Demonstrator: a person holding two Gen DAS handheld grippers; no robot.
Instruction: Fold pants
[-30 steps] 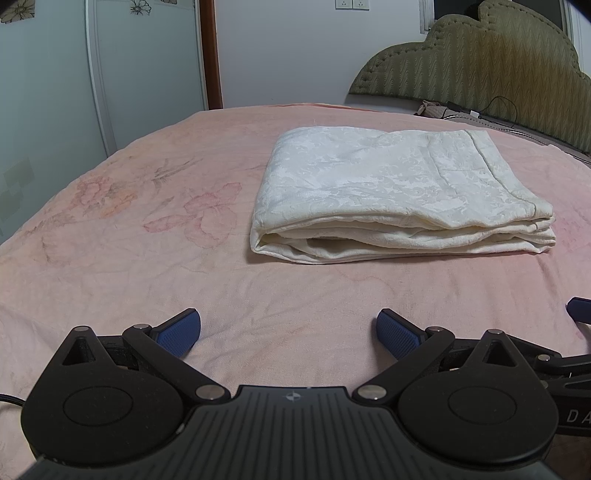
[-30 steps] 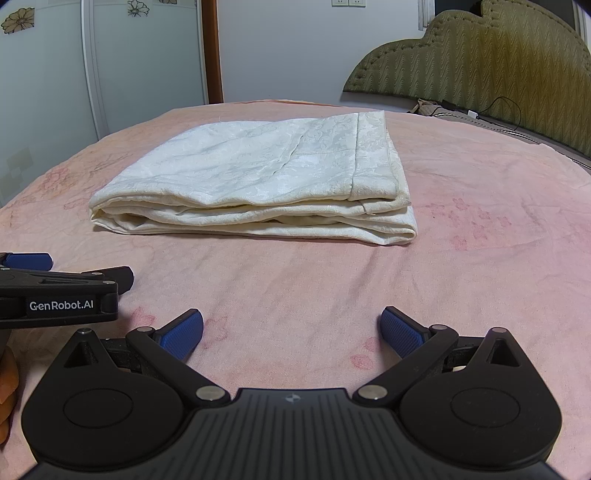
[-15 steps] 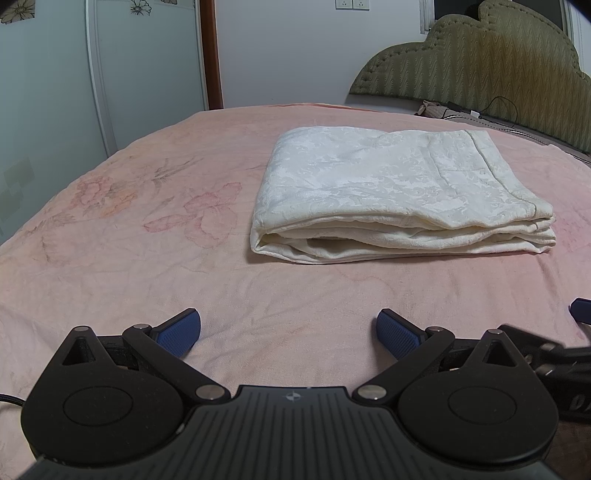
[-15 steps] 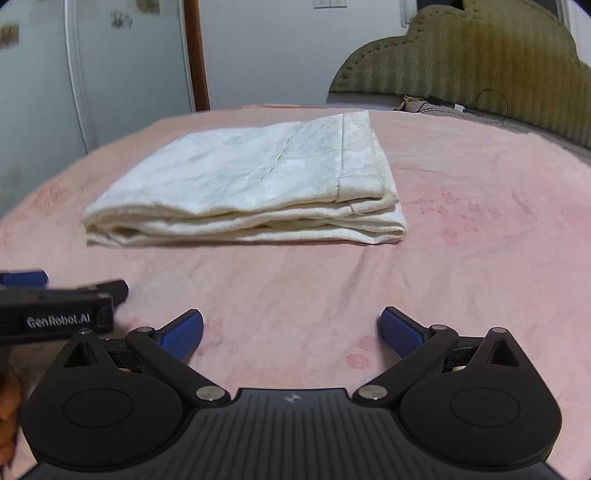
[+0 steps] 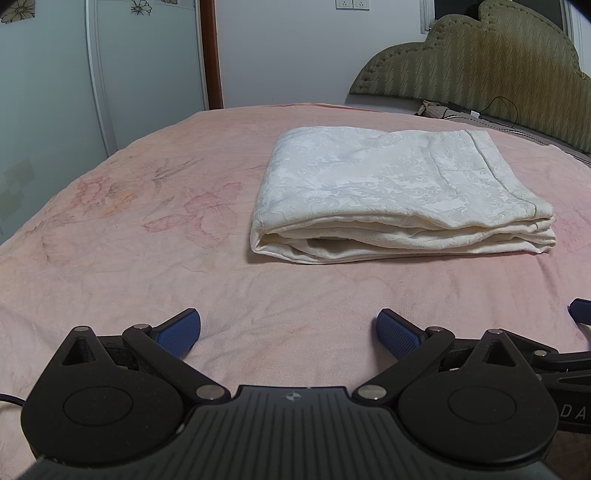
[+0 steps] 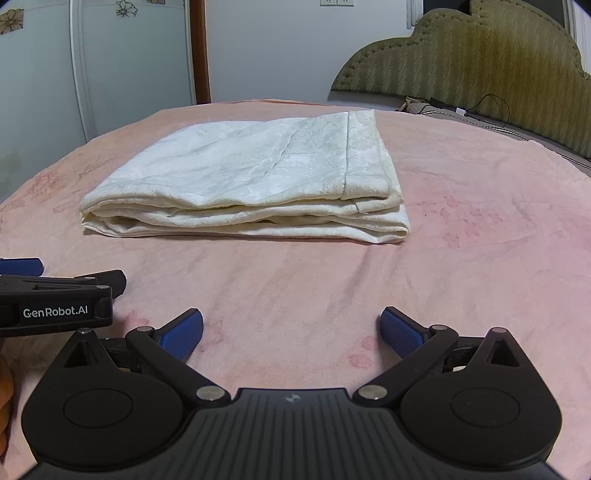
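Nearest the lens in the left wrist view, the left tool (image 5: 289, 328) sits low over the pink bed sheet (image 5: 129, 258), its two blue-padded fingers (image 5: 179, 330) spread wide apart with nothing between them, so it is released and grasping nothing. The right tool (image 6: 291, 330) is likewise released, its blue pads (image 6: 400, 334) standing well apart over bare sheet. The two tools lie side by side: in the right wrist view the black flank of the left tool shows at the left edge, carrying a label (image 6: 55, 312) that reads "GenRobot.AI", and in the left wrist view the right tool's body enters at the lower right edge with the white letters "DA" (image 5: 572, 414) before the frame cuts them off. Farther out, apart from both tools, the cream-white pants (image 5: 399, 199) lie folded into a flat, layered rectangle on the bed sheet, their stacked edges facing the cameras and a stitched band running along their right side (image 6: 364, 155). The fabric has a faint woven floral pattern. The sheet around them bears faded pink flower prints (image 5: 210, 210). Beyond the bed stands an olive-green scalloped headboard (image 5: 480, 62) with a black cable (image 5: 498, 107) trailing at its foot, a brown door frame (image 5: 210, 51), pale sliding wardrobe doors (image 5: 55, 92) with flower decals, and a white wall with outlets (image 5: 351, 3) at the top edge.
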